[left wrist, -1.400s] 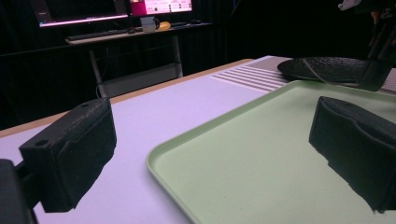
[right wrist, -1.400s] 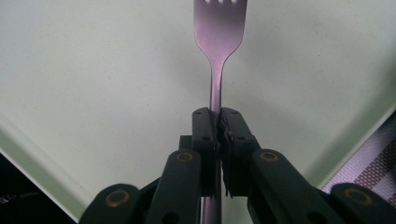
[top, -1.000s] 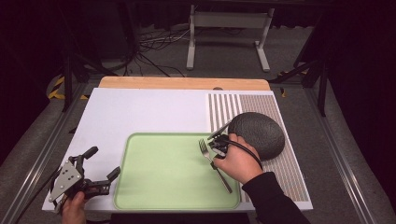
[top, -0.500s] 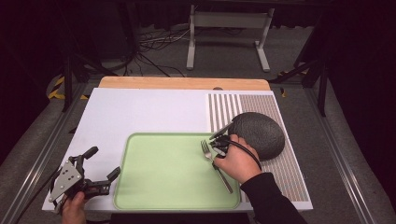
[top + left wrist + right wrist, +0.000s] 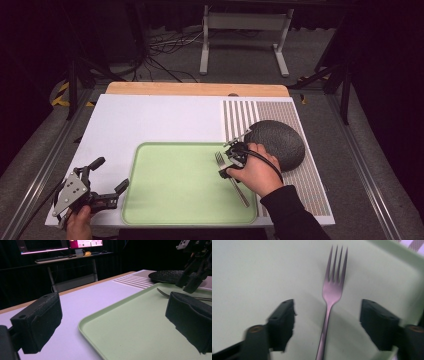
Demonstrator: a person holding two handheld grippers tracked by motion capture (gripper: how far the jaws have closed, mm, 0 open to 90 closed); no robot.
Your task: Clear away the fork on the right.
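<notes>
A metal fork (image 5: 332,290) lies flat on the pale green tray (image 5: 175,190), near the tray's right edge, tines pointing away from the person. My right gripper (image 5: 229,160) hovers low over the fork's neck. Its jaws have just been opening and now stand open, with the fork (image 5: 237,190) lying between the pads and touching neither. My left gripper (image 5: 111,173) rests open at the table's front left corner, just off the tray's left rim, with nothing between its pads. In the left gripper view the right gripper (image 5: 190,283) hangs over the fork (image 5: 165,293).
A dark grey round plate (image 5: 277,142) lies face down on the striped mat (image 5: 300,175) right of the tray, close behind the right hand. A wooden strip (image 5: 195,89) edges the white table's far side. Stand legs and cables lie on the floor beyond.
The right gripper's jaws have spread apart over the fork, which stays flat on the tray. Neither hand has shifted.
</notes>
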